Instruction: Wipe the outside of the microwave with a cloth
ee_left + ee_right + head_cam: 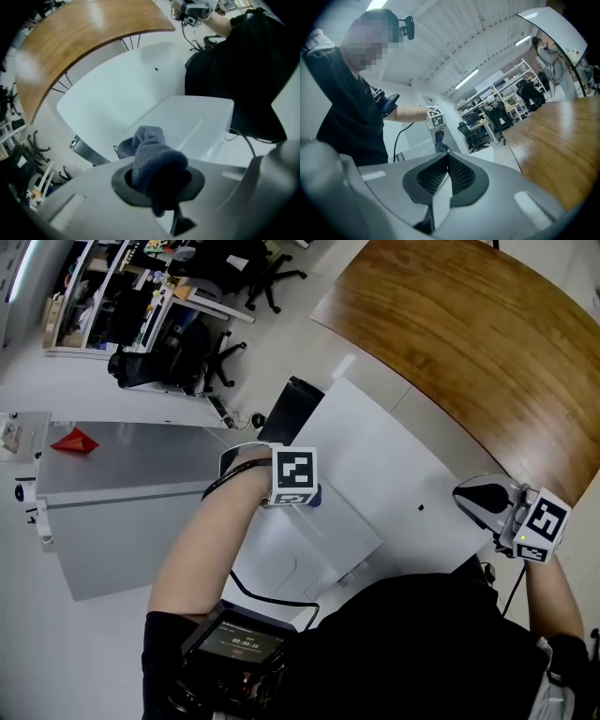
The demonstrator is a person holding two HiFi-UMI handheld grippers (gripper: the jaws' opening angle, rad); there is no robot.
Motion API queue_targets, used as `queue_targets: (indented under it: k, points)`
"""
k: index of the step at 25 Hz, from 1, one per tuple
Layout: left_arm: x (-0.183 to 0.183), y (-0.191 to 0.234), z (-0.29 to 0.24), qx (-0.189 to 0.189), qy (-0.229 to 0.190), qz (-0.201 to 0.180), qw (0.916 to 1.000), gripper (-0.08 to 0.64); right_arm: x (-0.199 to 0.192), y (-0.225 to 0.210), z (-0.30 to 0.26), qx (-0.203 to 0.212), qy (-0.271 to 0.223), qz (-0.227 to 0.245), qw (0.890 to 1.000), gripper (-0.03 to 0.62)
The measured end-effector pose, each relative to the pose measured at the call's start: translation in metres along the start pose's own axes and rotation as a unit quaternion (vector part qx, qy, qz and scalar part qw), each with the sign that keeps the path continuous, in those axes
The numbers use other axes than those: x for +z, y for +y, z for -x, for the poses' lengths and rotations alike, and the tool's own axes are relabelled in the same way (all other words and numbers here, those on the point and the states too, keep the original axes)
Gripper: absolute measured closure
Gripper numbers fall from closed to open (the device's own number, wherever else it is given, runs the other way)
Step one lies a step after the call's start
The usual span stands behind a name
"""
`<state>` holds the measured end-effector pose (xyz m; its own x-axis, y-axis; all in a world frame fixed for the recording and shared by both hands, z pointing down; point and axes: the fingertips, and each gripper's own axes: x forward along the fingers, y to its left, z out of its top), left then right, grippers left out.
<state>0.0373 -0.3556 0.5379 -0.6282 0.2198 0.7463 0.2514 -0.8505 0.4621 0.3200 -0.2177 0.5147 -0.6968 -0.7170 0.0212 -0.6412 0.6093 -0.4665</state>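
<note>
A soft blue-grey cloth point(151, 152) is clamped tight in the left gripper point(159, 183). One end of the cloth sticks out past the jaws and is bunched up. It is held over the flat top of a white box with round corners point(192, 119), near the middle of the left gripper view. This box is taken to be the microwave. It is set on a white counter point(117, 84), and a curved brown wooden top point(79, 37) is seen behind it, at the upper left.

Whether the cloth is touching the top cannot be told. No wet streaks or rubbed marks are seen on the box, so how much is wiped cannot be judged. The cloth is picked up and brought to the top, so the work is thought to be at an early part. The front and sides are likely left to be done.

The right gripper point(446, 177) is held off to the side, at the lower right of the head view. Its jaws are pressed together with nothing between them.

No brand name is seen on the box. Black and white squares are printed on both gripper cubes. Pale numbers are shown on a small dark screen point(239, 643), but they are too small to be read.
</note>
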Motion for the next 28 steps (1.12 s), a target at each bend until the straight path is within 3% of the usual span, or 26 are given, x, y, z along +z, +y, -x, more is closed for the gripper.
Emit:
queue_targets:
  k: [6,11,13,16,19,22,28]
  points:
    - [0.047,0.037,-0.076,-0.053,0.041,-0.016,0.9976,0.504,-0.029,-0.02,0.046,-0.058,0.005,-0.032,0.998,0.586]
    - [0.069,0.05,-0.107,-0.066,0.056,-0.039,0.9955,0.505,-0.048,-0.022,0.066,-0.084,0.011,-0.053,0.995,0.586]
    - [0.074,0.048,-0.106,-0.063,0.038,-0.04,0.9965,0.505,-0.045,-0.019,0.063,-0.08,0.01,-0.051,0.995,0.586]
    - [0.073,0.016,-0.058,-0.052,-0.03,-0.036,0.9976,0.503,-0.027,-0.008,0.053,-0.062,0.004,-0.035,0.997,0.586]
    - [0.054,-0.027,0.017,0.001,-0.079,-0.048,0.9957,0.503,-0.006,0.004,0.035,-0.035,0.0,-0.013,0.999,0.586]
    - [0.028,-0.054,0.057,0.049,-0.074,-0.059,0.9943,0.503,0.01,0.015,0.01,-0.003,-0.004,0.008,1.0,0.586]
    - [0.033,-0.063,0.018,0.007,-0.051,-0.035,0.9981,0.505,0.012,0.02,-0.006,0.025,-0.002,0.016,1.0,0.586]
